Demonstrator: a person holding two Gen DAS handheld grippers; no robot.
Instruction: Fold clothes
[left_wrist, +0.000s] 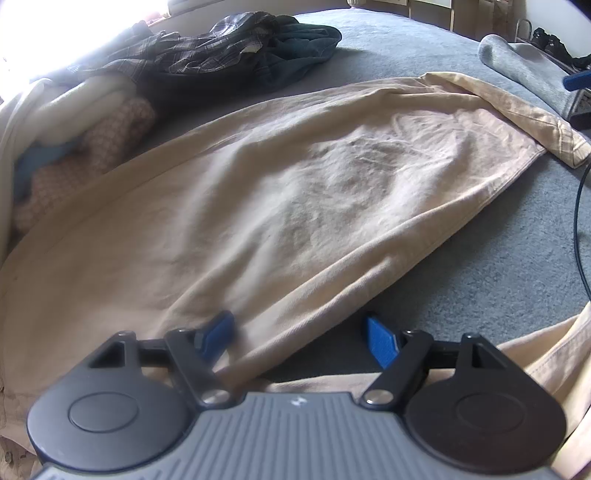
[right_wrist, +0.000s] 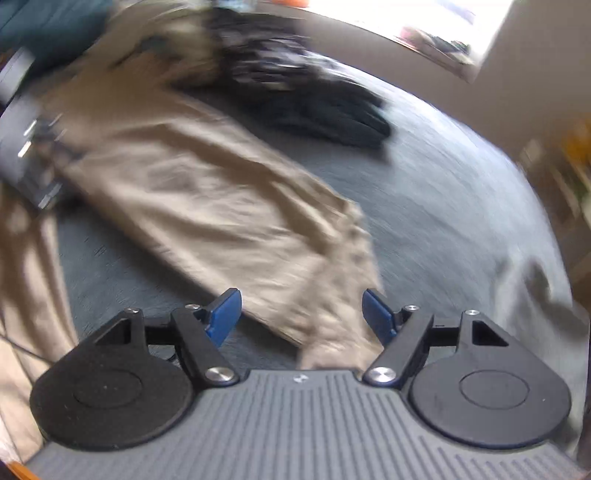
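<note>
I am holding my left hand-held gripper (left_wrist: 301, 334) over the near edge of the beige trousers (left_wrist: 295, 184), its blue pads standing apart with cloth between them, unpinched. The trousers are lying flat on the grey bed (left_wrist: 480, 258). My right hand-held gripper (right_wrist: 302, 314) is hovering wide apart over their hem end (right_wrist: 332, 295), gripping nothing.
</note>
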